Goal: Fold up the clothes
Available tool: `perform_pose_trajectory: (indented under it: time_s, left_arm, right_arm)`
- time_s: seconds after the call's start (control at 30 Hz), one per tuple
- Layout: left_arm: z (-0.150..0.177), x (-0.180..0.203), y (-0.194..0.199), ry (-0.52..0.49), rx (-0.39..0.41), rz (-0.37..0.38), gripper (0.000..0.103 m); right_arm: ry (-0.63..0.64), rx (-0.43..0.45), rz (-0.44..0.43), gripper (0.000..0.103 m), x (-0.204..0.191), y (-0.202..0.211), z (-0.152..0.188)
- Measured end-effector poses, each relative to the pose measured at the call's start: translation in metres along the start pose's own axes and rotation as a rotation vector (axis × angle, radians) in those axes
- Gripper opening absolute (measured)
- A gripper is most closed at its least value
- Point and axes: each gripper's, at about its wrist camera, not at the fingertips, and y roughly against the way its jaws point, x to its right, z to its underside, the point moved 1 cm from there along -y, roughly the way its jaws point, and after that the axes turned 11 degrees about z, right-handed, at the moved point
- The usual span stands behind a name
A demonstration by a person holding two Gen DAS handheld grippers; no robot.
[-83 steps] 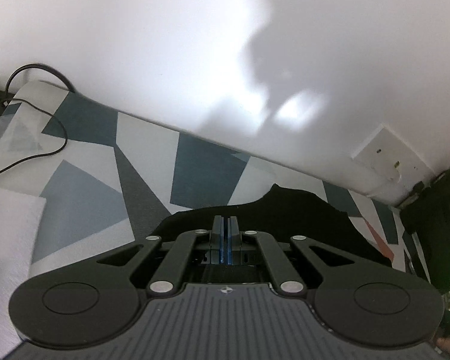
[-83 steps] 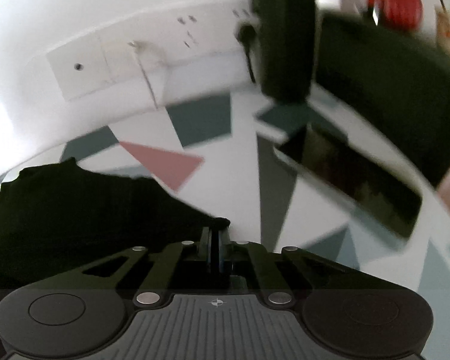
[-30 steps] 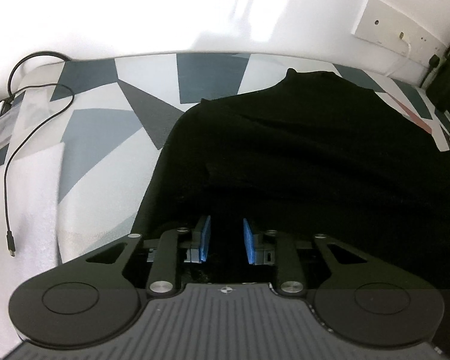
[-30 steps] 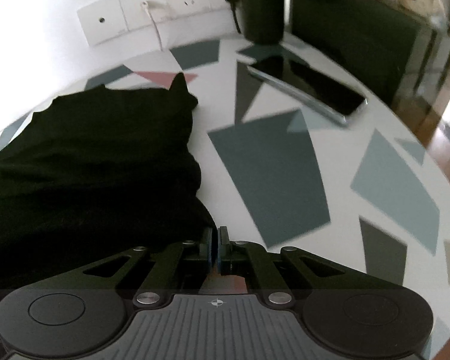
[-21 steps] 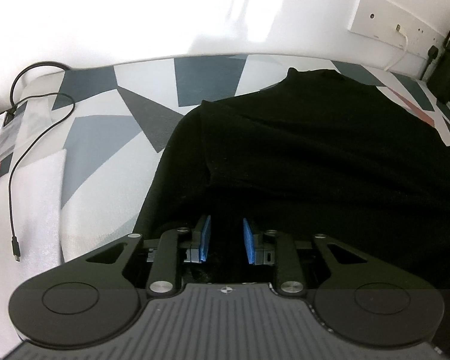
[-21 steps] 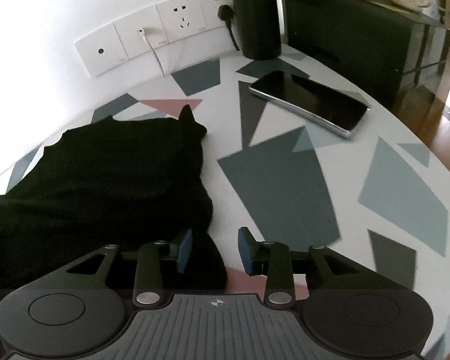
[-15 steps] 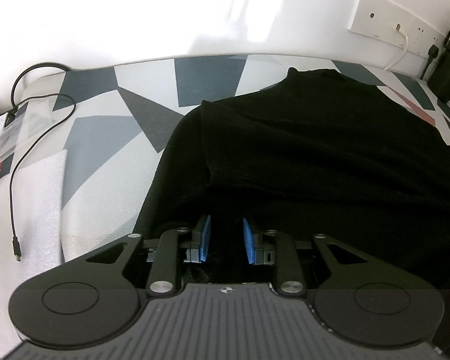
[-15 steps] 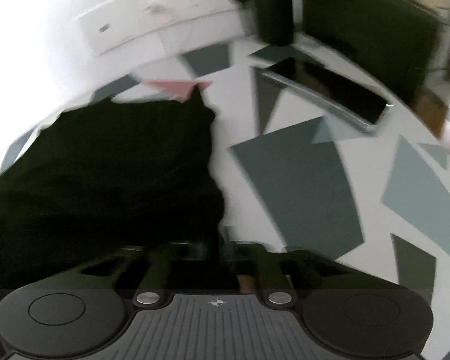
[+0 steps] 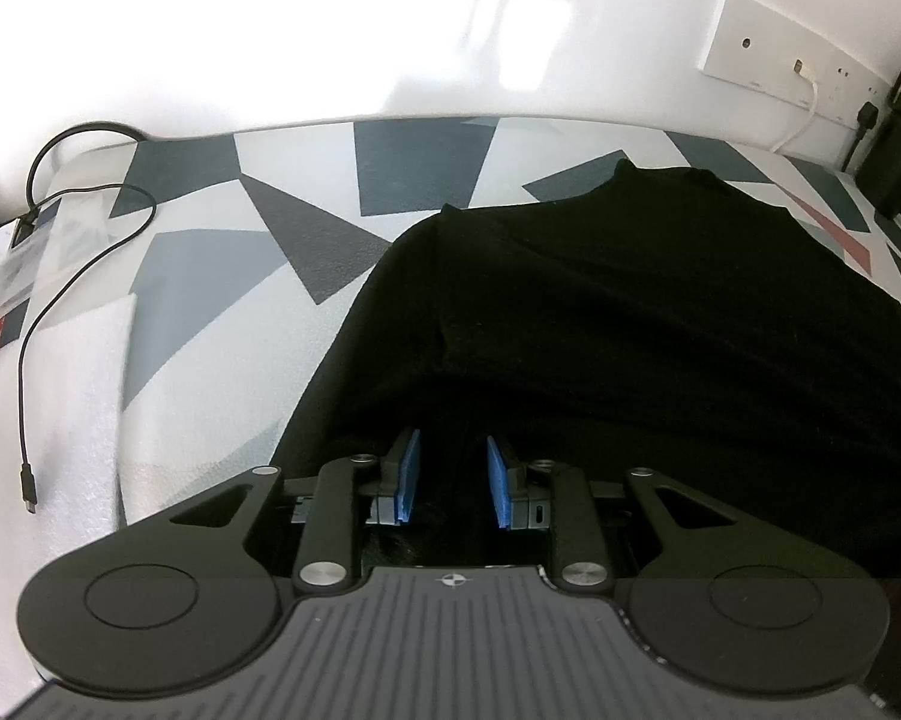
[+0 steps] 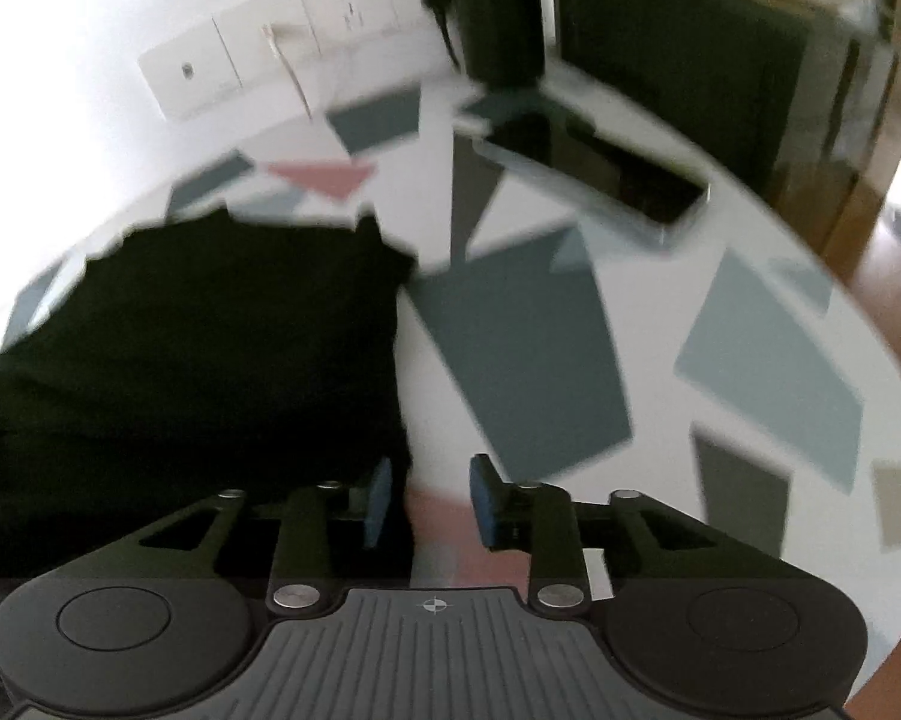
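A black garment (image 9: 630, 312) lies folded over on the patterned table (image 9: 222, 276), reaching toward the wall. My left gripper (image 9: 449, 456) is open at its near left edge, blue pads apart, with dark cloth lying between and under the fingers. In the right wrist view the same black garment (image 10: 210, 348) fills the left half. My right gripper (image 10: 429, 483) stands open at its near right edge; the left pad overlaps the cloth and the right pad is over bare table. That view is blurred by motion.
A black cable (image 9: 48, 276) and a white foam sheet (image 9: 72, 396) lie at the left. A phone (image 10: 594, 174) lies on the table to the right, with a dark cylinder (image 10: 495, 6), wall sockets (image 10: 270, 54) and a dark cabinet (image 10: 690, 54) behind. The table's right edge drops to a wooden floor (image 10: 870, 222).
Both grippers carried the garment's edge back from the wall and let go. The right gripper opened about 0.7 s ago and is shifting; the left has stayed open and still.
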Motion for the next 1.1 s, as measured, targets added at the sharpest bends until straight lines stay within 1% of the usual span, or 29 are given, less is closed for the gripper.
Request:
perform_pose_trajectory:
  time_s: [0.07, 0.13, 0.2, 0.3, 0.33, 0.4, 0.43, 0.5, 0.57, 0.73, 0.83, 0.9, 0.93, 0.97, 1.0, 1.1]
  left_arm:
    - [0.0, -0.001, 0.001, 0.003, -0.001, 0.003, 0.026]
    - [0.001, -0.002, 0.001, -0.005, -0.001, 0.002, 0.026]
    - [0.004, -0.002, 0.003, -0.017, 0.001, -0.002, 0.027]
    - [0.008, -0.004, 0.006, -0.011, 0.009, -0.006, 0.027]
    - [0.009, -0.005, 0.007, -0.004, 0.011, -0.008, 0.027]
    - [0.012, -0.006, 0.01, 0.003, 0.01, -0.021, 0.027]
    - [0.013, -0.007, 0.012, 0.005, 0.009, -0.028, 0.027]
    - [0.017, -0.009, 0.016, 0.02, 0.017, -0.036, 0.027]
    - [0.022, -0.013, 0.021, 0.035, 0.024, -0.049, 0.027]
    - [0.032, -0.019, 0.03, 0.076, 0.045, -0.092, 0.027]
    - [0.033, -0.02, 0.032, 0.084, 0.048, -0.109, 0.028]
    - [0.031, -0.019, 0.032, 0.095, 0.043, -0.116, 0.028]
    - [0.03, -0.02, 0.032, 0.109, 0.039, -0.115, 0.028]
    - [0.027, -0.022, 0.033, 0.129, 0.035, -0.101, 0.028]
    - [0.025, -0.026, 0.035, 0.16, 0.033, -0.078, 0.028]
    - [0.019, -0.042, 0.053, 0.303, 0.088, 0.055, 0.028]
  right_arm:
    - [-0.006, 0.031, -0.038, 0.041, -0.001, 0.0, -0.013]
    - [0.012, 0.046, -0.062, 0.041, -0.007, -0.005, -0.027]
    - [0.067, 0.063, -0.038, 0.041, -0.022, -0.019, -0.039]
    - [0.103, 0.056, -0.011, 0.04, -0.039, -0.046, -0.053]
    - [0.107, 0.05, -0.005, 0.039, -0.044, -0.055, -0.057]
    - [0.117, 0.035, 0.009, 0.029, -0.052, -0.071, -0.063]
    - [0.117, 0.03, -0.006, 0.016, -0.055, -0.076, -0.065]
    - [0.119, 0.037, -0.02, 0.015, -0.062, -0.082, -0.069]
    - [0.164, 0.061, -0.024, 0.01, -0.076, -0.087, -0.074]
    - [0.273, 0.124, -0.043, 0.009, -0.117, -0.103, -0.092]
    - [0.297, 0.143, -0.044, 0.009, -0.131, -0.111, -0.103]
    - [0.299, 0.147, -0.043, 0.012, -0.134, -0.114, -0.109]
    - [0.292, 0.143, -0.034, 0.022, -0.133, -0.115, -0.11]
    - [0.281, 0.138, -0.021, 0.035, -0.129, -0.115, -0.111]
    - [0.264, 0.138, -0.017, 0.037, -0.123, -0.112, -0.111]
    - [0.23, 0.153, -0.047, 0.037, -0.101, -0.097, -0.103]
